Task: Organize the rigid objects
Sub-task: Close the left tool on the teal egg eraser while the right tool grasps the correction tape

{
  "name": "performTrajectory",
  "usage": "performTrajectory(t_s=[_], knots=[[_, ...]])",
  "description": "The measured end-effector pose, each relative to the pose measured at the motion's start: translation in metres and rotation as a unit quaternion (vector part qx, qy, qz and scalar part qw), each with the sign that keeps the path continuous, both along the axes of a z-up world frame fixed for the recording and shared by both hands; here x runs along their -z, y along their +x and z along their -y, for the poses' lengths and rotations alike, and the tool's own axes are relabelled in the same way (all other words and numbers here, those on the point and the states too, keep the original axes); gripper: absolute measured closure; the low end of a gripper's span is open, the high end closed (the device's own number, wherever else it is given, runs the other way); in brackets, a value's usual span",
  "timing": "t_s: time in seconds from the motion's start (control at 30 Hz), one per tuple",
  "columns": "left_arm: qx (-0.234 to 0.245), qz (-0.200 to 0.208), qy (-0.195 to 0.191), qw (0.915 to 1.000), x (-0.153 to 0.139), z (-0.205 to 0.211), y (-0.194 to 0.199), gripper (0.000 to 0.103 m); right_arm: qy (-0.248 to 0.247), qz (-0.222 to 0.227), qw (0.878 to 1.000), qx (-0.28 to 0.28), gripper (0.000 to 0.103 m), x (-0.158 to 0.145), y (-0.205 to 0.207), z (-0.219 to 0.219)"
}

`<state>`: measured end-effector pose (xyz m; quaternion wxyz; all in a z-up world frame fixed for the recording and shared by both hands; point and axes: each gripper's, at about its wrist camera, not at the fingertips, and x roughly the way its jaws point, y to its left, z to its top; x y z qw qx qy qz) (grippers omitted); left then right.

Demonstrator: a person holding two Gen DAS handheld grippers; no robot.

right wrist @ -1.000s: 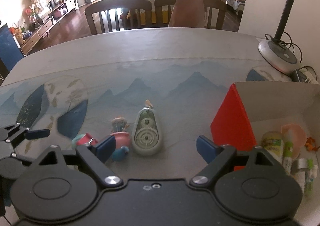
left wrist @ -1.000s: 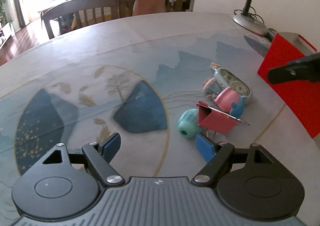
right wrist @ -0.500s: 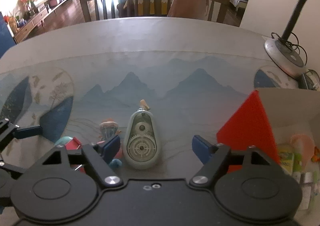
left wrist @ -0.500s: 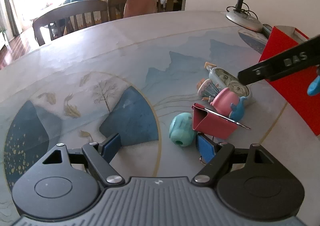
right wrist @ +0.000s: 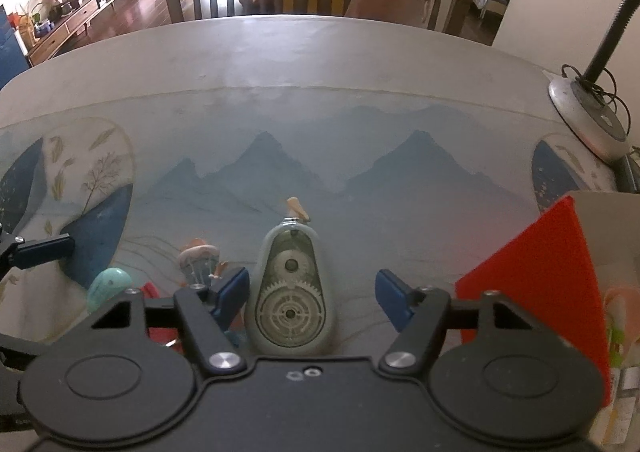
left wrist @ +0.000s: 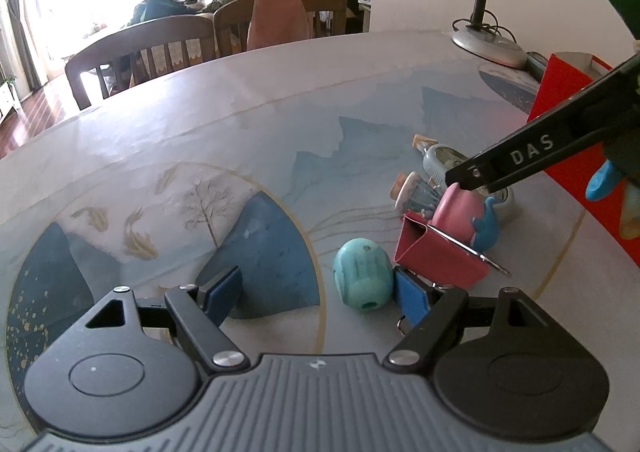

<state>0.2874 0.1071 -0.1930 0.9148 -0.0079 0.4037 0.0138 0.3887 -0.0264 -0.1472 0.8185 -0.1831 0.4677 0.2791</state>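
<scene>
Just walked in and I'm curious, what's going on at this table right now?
A person is tidying small items with a handheld gripper in each hand. The right gripper is closing its fingers around the correction tape dispenser, which lies flat on the table; its pads aren't pressing yet. The left gripper hangs open beside the teal sharpener and pink binder clip. The red box stands to the right.

Left gripper [left wrist: 318, 288] held open over the table [left wrist: 248, 108]; teal toy [left wrist: 362, 278] seen against its right pad [left wrist: 410, 298]
</scene>
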Motion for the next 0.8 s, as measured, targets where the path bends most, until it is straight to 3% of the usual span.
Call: performTrajectory(t_s=[0.3, 0.53, 0.8], knots=[[0.009, 0.011, 0.002, 0.9999, -0.001, 0.005, 0.000, 0.040, 0.006, -0.002, 1.000, 0.000, 0.051, 0.008, -0.001, 0.001], [0.011, 0.009, -0.001, 0.9999, -0.005, 0.008, 0.001, 0.070, 0.006, 0.003, 1.000, 0.007, 0.054, 0.006, -0.006, 0.009], [-0.003, 0.000, -0.022, 0.9998, -0.007, 0.001, -0.001, 0.072, 0.038, -0.016, 0.999, 0.032, 0.054, -0.008, -0.021, 0.033]])
